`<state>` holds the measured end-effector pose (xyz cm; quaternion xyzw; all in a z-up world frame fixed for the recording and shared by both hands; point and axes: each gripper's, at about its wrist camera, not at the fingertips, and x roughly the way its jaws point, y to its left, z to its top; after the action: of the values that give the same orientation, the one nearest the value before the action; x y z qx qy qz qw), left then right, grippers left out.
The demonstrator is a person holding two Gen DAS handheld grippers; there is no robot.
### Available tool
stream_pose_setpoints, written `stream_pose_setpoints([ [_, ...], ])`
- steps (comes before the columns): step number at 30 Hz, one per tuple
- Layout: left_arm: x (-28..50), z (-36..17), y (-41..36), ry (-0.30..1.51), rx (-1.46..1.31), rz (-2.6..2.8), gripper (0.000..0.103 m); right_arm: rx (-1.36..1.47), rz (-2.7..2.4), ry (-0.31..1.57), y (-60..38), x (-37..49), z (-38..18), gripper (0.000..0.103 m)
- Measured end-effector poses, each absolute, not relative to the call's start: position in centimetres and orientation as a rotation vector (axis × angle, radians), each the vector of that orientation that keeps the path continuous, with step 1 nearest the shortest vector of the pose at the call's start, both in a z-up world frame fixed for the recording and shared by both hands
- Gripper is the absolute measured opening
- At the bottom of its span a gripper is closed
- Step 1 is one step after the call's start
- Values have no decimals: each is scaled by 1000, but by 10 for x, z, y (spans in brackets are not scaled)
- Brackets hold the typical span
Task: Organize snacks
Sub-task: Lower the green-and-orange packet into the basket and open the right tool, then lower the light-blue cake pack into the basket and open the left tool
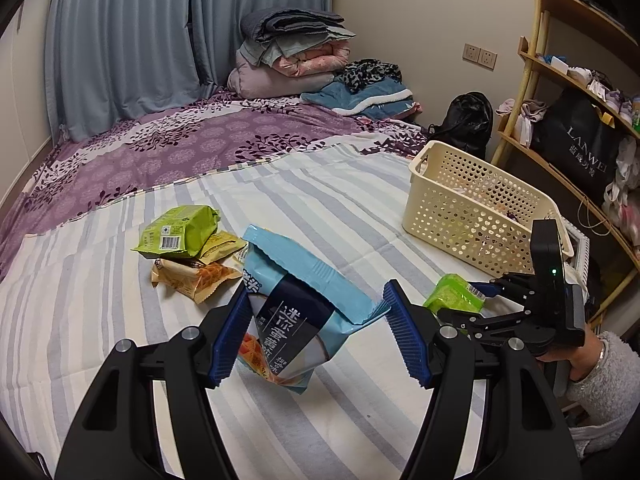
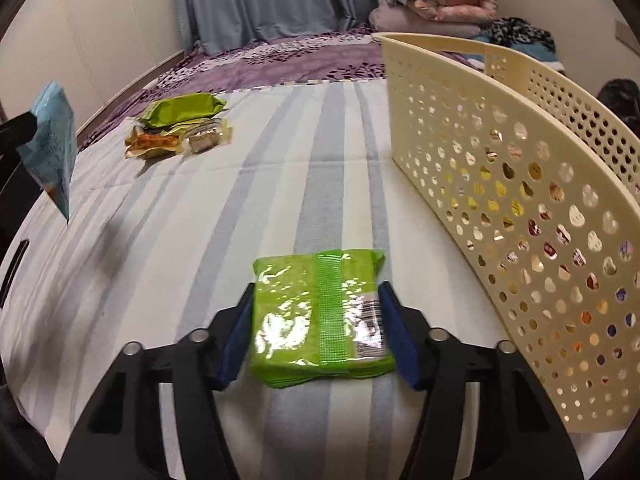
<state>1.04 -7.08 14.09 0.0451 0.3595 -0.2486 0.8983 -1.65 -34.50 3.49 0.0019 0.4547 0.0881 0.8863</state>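
Note:
My left gripper (image 1: pixel 316 320) is shut on a light blue snack bag (image 1: pixel 304 292) and holds it tilted above the striped bed sheet; the same bag (image 2: pixel 52 140) shows at the left edge of the right wrist view. A green snack packet (image 2: pixel 320 316) lies flat on the sheet, and my right gripper (image 2: pixel 316 328) is shut on it, with a blue pad against each side. In the left wrist view that packet (image 1: pixel 452 292) sits just in front of the cream perforated basket (image 1: pixel 460 208). The basket (image 2: pixel 500 160) holds several snacks.
A small pile of green, yellow and orange snack packs (image 1: pixel 188 240) lies on the sheet to the left (image 2: pixel 180 128). Folded bedding (image 1: pixel 296 56) is stacked at the far end of the bed. A wooden shelf (image 1: pixel 580 120) and black backpack (image 1: pixel 468 120) stand right.

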Motion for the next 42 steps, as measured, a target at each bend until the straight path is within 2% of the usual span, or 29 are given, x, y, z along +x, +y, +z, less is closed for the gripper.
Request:
stream_pose_setpoints([
  [7,9,142,-73,745,98,-511,68,37,232,859,-340,-30,61,57],
  [17,5,156,-96,714,125,-541,68,102,171,604,-377,-52,145,57],
  [28,3,175,-147,682,204,-611,68,199,-66,527,-463,-63,157,57],
  [30,3,179,-158,674,215,-627,68,214,-104,524,-473,-66,153,59],
  [32,3,182,-170,666,229,-644,68,233,-136,508,-483,-71,151,77],
  [42,2,193,-231,638,282,-745,68,253,-187,468,-498,-97,146,77],
])
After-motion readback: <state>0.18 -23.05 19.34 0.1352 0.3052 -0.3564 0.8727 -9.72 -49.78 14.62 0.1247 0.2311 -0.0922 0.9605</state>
